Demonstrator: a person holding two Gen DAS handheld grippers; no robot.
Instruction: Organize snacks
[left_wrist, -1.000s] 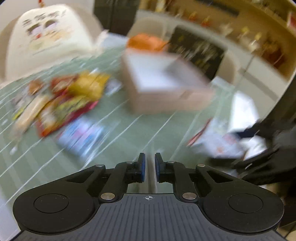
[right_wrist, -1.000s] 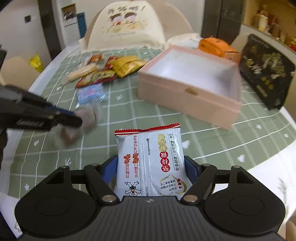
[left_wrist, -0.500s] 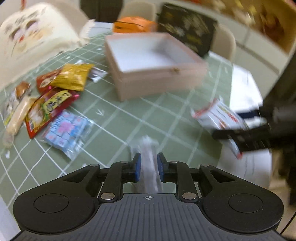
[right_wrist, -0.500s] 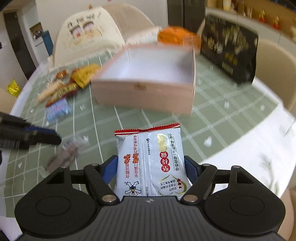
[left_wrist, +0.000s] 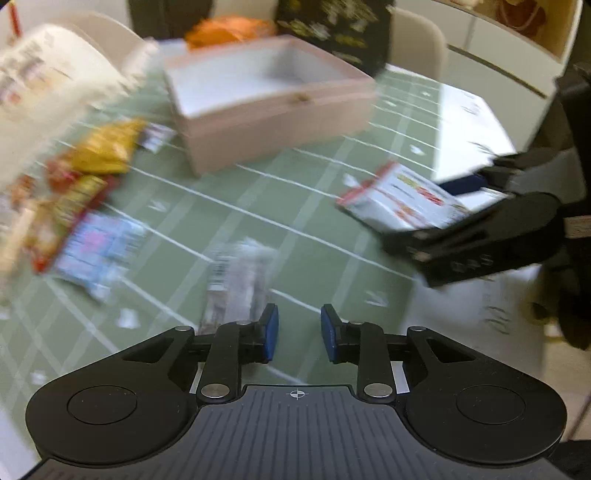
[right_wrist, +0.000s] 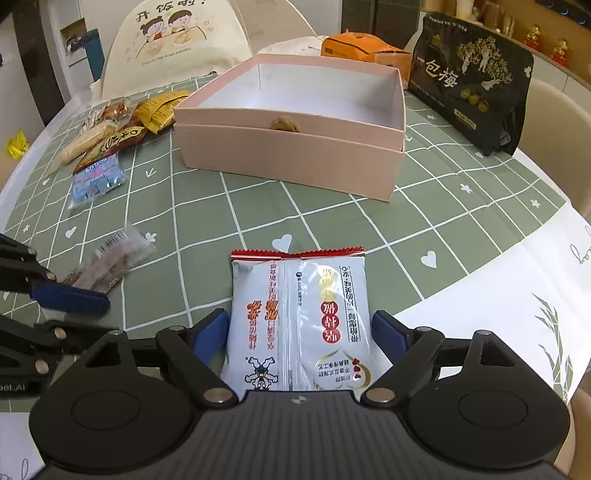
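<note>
- Left wrist view, much of it blurred: the left tool (left_wrist: 299, 329) has its blue pads apart with nothing between them, above the green checked cloth of the desk (left_wrist: 258, 199).
- A clear-wrapped snack (left_wrist: 236, 280) lies on the cloth just ahead of the left pad and slightly to its left.
- Farther off stands the open pink box (left_wrist: 273, 122). To its left lie a yellow packet (left_wrist: 105, 151) and a blue-and-pink packet (left_wrist: 98, 245).
- At the right, the right tool (left_wrist: 454, 206) grips a white packet (left_wrist: 402, 197) with a red edge.
- Right wrist view: the right tool (right_wrist: 300, 334) is clamped on the white packet (right_wrist: 299, 325), pads pressing both its sides, above the near part of the desk (right_wrist: 332, 218).
- The pink box (right_wrist: 291, 155) sits ahead; its white inside shows no snacks.
- The clear-wrapped snack (right_wrist: 110, 262) lies flat at left, close to the left tool's blue pad (right_wrist: 70, 298).
- Beyond it lie the blue packet (right_wrist: 96, 182) and more snacks; a black bag (right_wrist: 472, 79) stands right of the box.
</note>
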